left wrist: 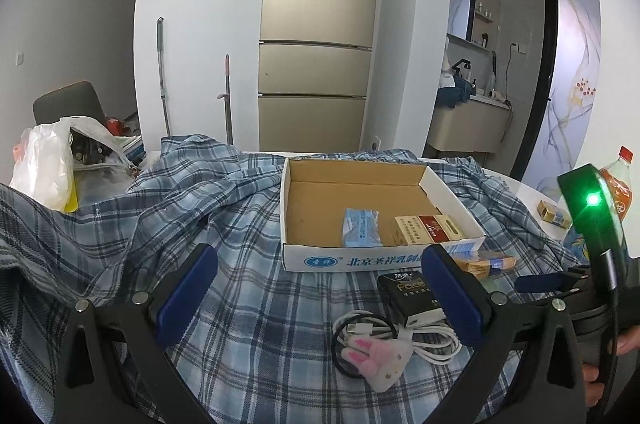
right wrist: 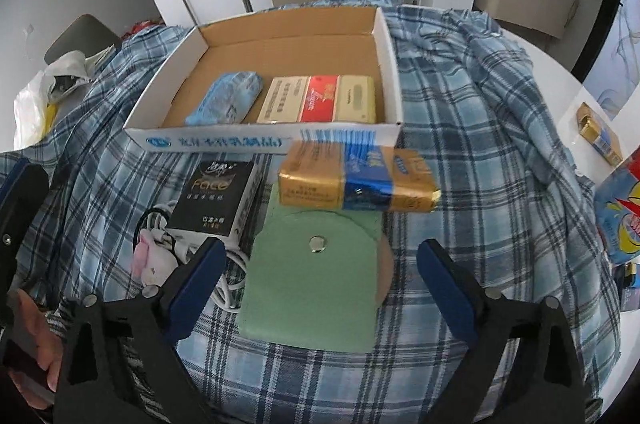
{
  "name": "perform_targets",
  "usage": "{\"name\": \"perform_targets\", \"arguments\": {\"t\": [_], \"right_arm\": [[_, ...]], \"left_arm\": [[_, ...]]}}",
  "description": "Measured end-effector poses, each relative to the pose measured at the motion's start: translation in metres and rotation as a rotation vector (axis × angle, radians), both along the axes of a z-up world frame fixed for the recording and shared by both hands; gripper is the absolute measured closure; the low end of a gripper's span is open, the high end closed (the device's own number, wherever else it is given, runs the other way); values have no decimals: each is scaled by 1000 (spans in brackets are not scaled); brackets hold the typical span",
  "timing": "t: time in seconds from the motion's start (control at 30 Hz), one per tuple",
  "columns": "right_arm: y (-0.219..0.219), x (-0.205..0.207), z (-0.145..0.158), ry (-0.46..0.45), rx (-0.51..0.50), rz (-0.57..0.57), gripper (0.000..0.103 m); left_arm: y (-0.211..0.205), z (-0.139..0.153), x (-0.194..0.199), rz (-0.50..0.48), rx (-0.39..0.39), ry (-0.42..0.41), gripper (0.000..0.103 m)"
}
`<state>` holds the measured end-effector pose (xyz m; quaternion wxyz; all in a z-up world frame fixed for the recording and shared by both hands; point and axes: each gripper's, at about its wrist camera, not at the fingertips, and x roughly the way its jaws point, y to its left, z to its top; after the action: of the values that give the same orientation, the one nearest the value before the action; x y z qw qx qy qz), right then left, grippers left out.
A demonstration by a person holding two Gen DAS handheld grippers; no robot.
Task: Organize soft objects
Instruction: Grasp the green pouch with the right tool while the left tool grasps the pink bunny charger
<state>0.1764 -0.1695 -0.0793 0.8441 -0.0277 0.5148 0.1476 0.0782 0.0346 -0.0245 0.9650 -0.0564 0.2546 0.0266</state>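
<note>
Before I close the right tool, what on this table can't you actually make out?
- Green pouch: its far end lies under the gold and blue packet in the right wrist view; in the left wrist view it is hidden behind the left tool's finger.
- Box: the print on its front wall is blurred in the right wrist view.
- Black Face pack: partly behind the left tool's finger in the left wrist view.
- White cable: its ends are tangled and unreadable.

We see a white table (right wrist: 568, 104) draped in a blue plaid cloth (right wrist: 460, 96). On the cloth rest a cardboard box (right wrist: 390, 64), a black tissue pack (right wrist: 214, 198), a green pouch (right wrist: 312, 288), a gold-and-blue pack (right wrist: 356, 180) and a white cable (left wrist: 436, 338).
</note>
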Motion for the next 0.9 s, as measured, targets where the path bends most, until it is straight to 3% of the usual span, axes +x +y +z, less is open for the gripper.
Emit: {"name": "perform_targets", "arguments": {"t": [0.37,0.53,0.73,0.83,0.9], "right_arm": [[2,5,-11,17,-34,-6,31],[-2,4,-7,24,-16,17,32],[-10,-10,5,7,4,49,32],[-15,-19,11,-3,20,71,32],[-19,-25,14,-11,33,82,32]], "left_arm": [[-1,-2,1,-7,-2,9,0],[-4,-2,2,-23,10,22,0],[-15,-11,10,-105,38,121,0],[-24,-16,12,-140,68,157,9],[-28,-21,15,-148,89,192,10]]}}
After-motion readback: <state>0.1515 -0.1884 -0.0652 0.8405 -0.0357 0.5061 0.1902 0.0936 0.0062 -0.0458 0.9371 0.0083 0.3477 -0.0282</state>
